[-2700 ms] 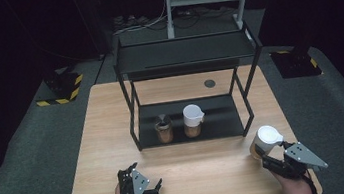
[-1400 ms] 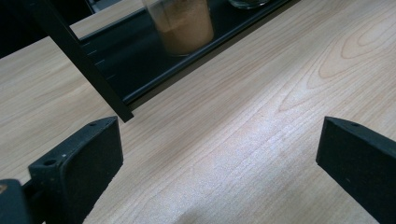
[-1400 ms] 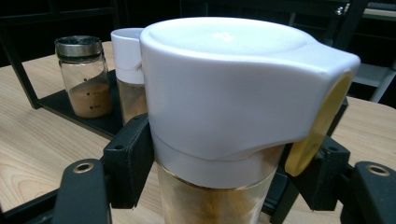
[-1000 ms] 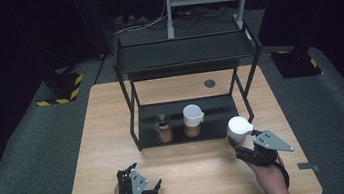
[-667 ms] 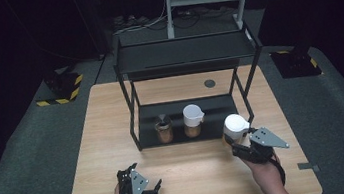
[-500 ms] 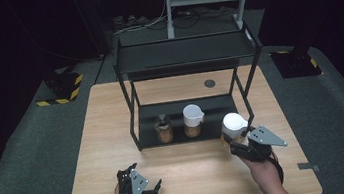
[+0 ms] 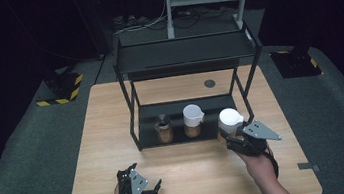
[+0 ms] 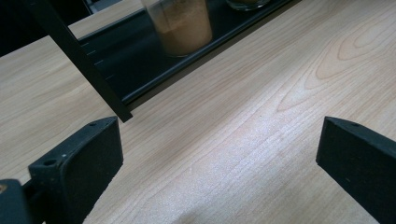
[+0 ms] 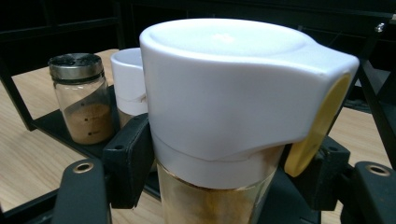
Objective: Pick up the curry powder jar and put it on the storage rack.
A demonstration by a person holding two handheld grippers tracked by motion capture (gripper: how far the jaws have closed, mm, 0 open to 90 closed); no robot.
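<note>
My right gripper [image 7: 232, 138] is shut on a glass spice jar [image 7: 230, 119] with a white flip lid, held upright at the front right corner of the black rack's lower shelf [image 7: 148, 116]. In the right gripper view the jar [image 9: 233, 93] stands between the jaws of the right gripper [image 9: 224, 179], with yellowish powder inside. Two jars stand on that shelf: a metal-lidded one [image 7: 164, 130] with brown powder and a white-lidded one [image 7: 193, 119]. My left gripper [image 7: 139, 176] rests open on the table near the front edge, with nothing between the jaws of the left gripper [image 8: 219, 149].
The rack's top shelf [image 7: 187, 52] overhangs the lower one on thin black legs [image 8: 74, 51]. A small round grommet [image 7: 209, 83] sits in the wooden table [image 7: 102, 116] behind the rack. Bare wood lies in front of the rack between the two hands.
My right gripper carried the white-lidded jar from the table's right front corner leftward and forward to the rack's lower shelf. The left gripper has stayed put.
</note>
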